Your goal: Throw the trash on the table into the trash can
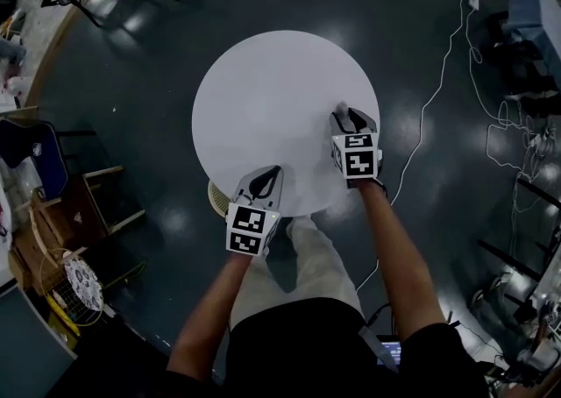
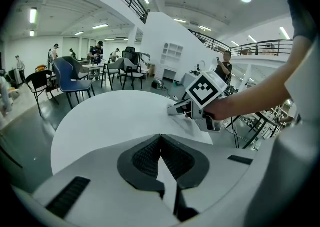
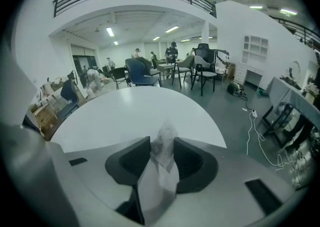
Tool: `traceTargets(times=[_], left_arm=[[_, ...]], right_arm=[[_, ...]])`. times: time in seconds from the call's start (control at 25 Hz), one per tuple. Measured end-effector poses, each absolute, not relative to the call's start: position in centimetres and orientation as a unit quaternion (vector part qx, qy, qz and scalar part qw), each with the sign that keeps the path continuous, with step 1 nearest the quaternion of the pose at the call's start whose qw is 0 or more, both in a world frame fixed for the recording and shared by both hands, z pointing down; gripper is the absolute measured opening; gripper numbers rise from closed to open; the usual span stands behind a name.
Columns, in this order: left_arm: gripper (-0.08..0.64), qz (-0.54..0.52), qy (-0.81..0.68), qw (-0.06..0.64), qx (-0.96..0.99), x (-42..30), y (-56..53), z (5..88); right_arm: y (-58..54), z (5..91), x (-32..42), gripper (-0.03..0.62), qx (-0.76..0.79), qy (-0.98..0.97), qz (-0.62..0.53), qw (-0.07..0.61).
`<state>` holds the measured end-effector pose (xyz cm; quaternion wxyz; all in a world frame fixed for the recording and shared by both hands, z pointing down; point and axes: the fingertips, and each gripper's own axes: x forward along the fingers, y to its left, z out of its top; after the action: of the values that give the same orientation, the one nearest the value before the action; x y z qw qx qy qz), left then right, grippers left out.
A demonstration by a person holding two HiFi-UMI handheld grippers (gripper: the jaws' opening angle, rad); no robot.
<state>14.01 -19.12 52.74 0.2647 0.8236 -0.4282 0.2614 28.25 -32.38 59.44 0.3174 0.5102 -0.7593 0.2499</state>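
The crumpled tissue [image 3: 164,143] stands at the round table's [image 1: 263,89] right edge, straight ahead between the right gripper's [image 1: 351,117] wide-open jaws — flanked, seemingly not yet squeezed — while the left gripper [image 1: 266,179], shut and empty, hangs farther off, lower centre.

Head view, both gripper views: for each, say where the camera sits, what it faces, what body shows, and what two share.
Head view: on the head, facing steeply down at the round table; both arms and legs show.
Left gripper view: on the left gripper, facing across the table; right hand shows.
Right gripper view: on the right gripper, facing the tissue; no body clear.
Shared: the table.
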Motion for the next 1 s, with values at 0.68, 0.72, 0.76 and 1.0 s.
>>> traceTargets(times=[0.68, 0.72, 0.76, 1.0], left_arm=[[0.015, 0.25, -0.436, 0.265, 0.823, 11.2, -17.6, 50.8], [0.015, 0.248, -0.44, 0.265, 0.821, 10.8, -17.4, 50.5], [0.015, 0.246, -0.443, 0.265, 0.82, 10.6, -17.3, 50.3], [0.015, 0.236, -0.461, 0.262, 0.815, 8.2, -15.7, 48.6]], right_arm=[[-29.1, 56.2, 24.6, 0.064, 0.498, -0.771, 0.217, 0.332], [-28.7, 55.9, 24.2, 0.061, 0.495, -0.773, 0.219, 0.33], [-28.2, 55.6, 23.9, 0.06, 0.493, -0.776, 0.221, 0.326], [-24.5, 53.9, 21.1, 0.054, 0.472, -0.79, 0.218, 0.324]])
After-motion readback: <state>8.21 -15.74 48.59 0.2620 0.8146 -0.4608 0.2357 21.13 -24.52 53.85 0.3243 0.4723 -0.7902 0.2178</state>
